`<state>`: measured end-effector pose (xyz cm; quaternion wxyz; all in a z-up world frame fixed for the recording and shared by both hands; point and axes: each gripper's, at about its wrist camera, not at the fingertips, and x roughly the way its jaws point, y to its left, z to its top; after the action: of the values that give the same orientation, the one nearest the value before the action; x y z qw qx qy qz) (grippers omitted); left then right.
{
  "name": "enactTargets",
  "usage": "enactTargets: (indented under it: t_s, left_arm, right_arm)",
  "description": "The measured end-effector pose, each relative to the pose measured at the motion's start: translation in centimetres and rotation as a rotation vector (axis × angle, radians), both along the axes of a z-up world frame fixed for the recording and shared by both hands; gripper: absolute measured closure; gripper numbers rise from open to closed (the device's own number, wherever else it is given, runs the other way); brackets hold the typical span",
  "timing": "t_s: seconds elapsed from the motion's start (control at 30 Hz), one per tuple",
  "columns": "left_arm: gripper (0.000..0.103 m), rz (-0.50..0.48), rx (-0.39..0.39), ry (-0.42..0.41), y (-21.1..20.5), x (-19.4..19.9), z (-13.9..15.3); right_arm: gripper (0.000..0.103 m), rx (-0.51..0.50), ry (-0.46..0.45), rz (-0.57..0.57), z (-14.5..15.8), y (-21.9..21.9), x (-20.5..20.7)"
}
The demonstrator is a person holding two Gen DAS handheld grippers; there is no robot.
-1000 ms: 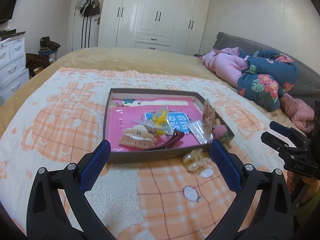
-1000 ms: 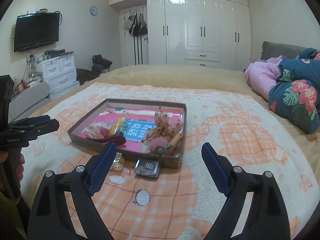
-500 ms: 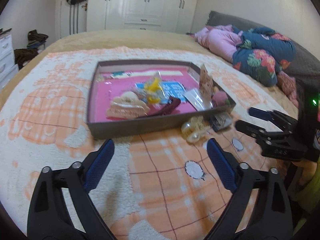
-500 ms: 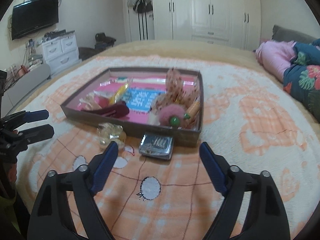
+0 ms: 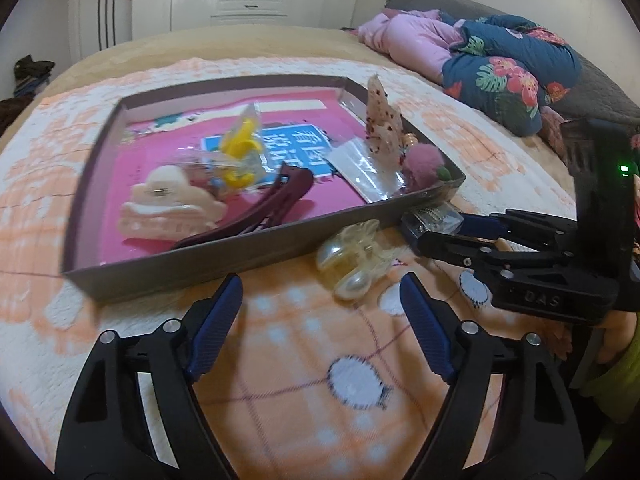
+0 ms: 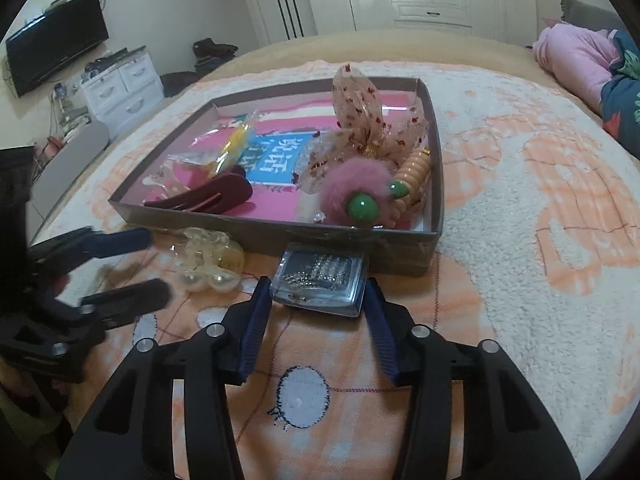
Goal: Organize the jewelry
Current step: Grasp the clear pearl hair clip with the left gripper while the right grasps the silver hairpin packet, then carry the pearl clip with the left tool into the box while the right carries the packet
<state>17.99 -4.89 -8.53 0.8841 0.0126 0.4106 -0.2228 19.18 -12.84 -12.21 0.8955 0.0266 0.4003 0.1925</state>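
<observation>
A grey tray (image 5: 192,258) (image 6: 436,184) with a pink floor lies on the bed blanket and holds hair clips, a pink pompom tie (image 6: 352,194) and a bow. A clear yellow pearl hair clip (image 5: 354,256) (image 6: 208,258) lies on the blanket just before the tray. A small clear box of hairpins (image 6: 320,278) (image 5: 434,216) lies beside it. My left gripper (image 5: 320,300) is open, just short of the pearl clip. My right gripper (image 6: 316,304) has its jaws narrowed around the near end of the box; contact is unclear.
A cream claw clip (image 5: 168,208) and a dark red clip (image 5: 264,212) lie in the tray's near part. Folded pink and blue floral bedding (image 5: 492,60) lies at the bed's right. A white drawer unit (image 6: 120,88) and a TV (image 6: 56,44) stand left.
Both grippers have moved forward and down toward the items before the tray. The right gripper's jaws have narrowed around the hairpin box. The left gripper stays open.
</observation>
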Motion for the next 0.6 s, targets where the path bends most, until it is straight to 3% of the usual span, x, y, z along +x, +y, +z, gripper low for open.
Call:
enactTargets:
  t_s: [0.13,0.3,0.6]
  left_arm:
    - [0.042,-0.031,0.0,0.022,-1.5,0.9,-0.4]
    - [0.06,-0.044,0.0,0.038,-2.9,1.8,-0.8]
    - [0.061,-0.023,-0.054,0.01,-1.7,0.9,0.3]
  right_arm:
    - [0.058,0.007,-0.016,-0.017,0.5,-1.0,-0.5]
    - [0.058,-0.004,-0.041,-0.037,1.2,-2.4,-1.1]
    - [0.058,0.01,-0.081,-0.036,2.6,-3.1,-2.2]
